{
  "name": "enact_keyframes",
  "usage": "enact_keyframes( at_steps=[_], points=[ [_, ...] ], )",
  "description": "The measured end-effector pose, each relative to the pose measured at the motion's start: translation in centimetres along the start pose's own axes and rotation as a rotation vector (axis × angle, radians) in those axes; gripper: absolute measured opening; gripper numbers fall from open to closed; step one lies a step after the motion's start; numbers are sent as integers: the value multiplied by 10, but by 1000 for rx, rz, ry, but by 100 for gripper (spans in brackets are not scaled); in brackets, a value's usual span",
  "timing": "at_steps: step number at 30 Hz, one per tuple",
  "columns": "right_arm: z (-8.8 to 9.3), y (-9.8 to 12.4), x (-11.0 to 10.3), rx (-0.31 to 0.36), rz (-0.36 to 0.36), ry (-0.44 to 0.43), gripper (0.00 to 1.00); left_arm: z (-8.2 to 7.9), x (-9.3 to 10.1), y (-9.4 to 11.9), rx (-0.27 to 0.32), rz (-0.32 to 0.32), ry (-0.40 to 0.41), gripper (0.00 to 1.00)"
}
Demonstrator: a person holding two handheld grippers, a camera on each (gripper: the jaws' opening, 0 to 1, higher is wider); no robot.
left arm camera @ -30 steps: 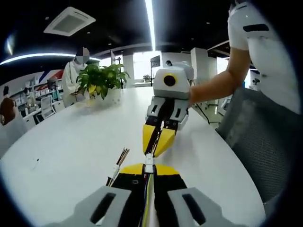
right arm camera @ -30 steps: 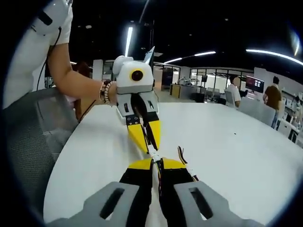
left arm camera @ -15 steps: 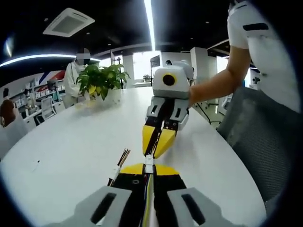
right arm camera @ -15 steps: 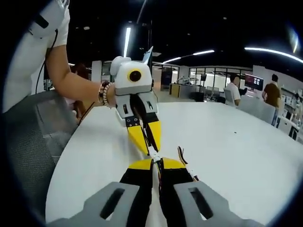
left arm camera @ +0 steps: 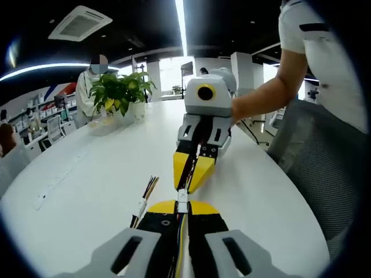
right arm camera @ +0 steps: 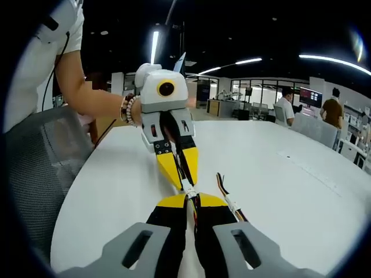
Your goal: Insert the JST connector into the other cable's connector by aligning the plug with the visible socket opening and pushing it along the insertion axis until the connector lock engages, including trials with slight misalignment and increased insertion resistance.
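Observation:
Two small white JST connectors (left arm camera: 182, 197) meet end to end between the two grippers' yellow tips. I cannot tell how far one sits inside the other. My left gripper (left arm camera: 182, 207) is shut on its connector, with yellow and black wires running back between the jaws. Facing it tip to tip, my right gripper (left arm camera: 185, 185) is shut on the other cable's connector, a dark wire rising between its fingers. From the right gripper view the same joint (right arm camera: 189, 191) lies between my right gripper (right arm camera: 191, 201) and the left gripper (right arm camera: 184, 183), above the white table (right arm camera: 272, 179).
A spare cable (left arm camera: 145, 198) with a white plug lies on the table beside the left jaws, also visible as the spare cable (right arm camera: 229, 198). A potted plant (left arm camera: 120, 92) stands at the far side. A grey chair (left arm camera: 316, 168) stands by the table's edge. People stand in the background.
Both views have tipped slightly, so the table and background have shifted. The grippers stay tip to tip with the connectors between them; nothing was let go.

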State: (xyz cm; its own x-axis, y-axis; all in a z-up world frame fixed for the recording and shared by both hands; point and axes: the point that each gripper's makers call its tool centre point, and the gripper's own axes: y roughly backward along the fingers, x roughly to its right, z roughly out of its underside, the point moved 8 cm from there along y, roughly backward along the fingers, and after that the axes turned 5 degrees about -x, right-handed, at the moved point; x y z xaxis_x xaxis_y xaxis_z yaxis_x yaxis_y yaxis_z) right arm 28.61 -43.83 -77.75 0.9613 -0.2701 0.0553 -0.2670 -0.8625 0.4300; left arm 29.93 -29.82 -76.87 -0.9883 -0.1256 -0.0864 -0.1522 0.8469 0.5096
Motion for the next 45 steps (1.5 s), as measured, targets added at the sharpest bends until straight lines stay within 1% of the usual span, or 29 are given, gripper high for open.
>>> enact_keyframes(
  at_steps=[2,8,17,20,26,35,39,41,43,45],
  points=[
    [2,-3,5,-9,10,5,2,1,-5,-4,-17,-3,-3,0],
    [12,-9,19,-23,25,-23,2,5,-18,-15,-55,2,6,0],
    [27,-17,25,-58,12,-36,3,18,-22,-28,-91,16,44,0],
    [29,-19,24,-66,10,-41,3,21,-22,-29,-103,18,39,0],
    [32,-21,25,-76,16,-42,3,23,-25,-29,-105,14,51,0],
    [32,-21,27,-71,28,-53,4,26,-29,-29,-98,11,69,1],
    [32,-21,27,-76,30,-55,4,28,-31,-27,-92,7,79,4],
    [32,-21,26,-78,32,-57,4,28,-32,-27,-95,-4,71,7],
    [32,-20,26,-76,38,-63,5,28,-32,-27,-99,-4,61,7],
    [33,-20,27,-74,48,-74,8,28,-32,-27,-102,-4,54,7]
  ],
)
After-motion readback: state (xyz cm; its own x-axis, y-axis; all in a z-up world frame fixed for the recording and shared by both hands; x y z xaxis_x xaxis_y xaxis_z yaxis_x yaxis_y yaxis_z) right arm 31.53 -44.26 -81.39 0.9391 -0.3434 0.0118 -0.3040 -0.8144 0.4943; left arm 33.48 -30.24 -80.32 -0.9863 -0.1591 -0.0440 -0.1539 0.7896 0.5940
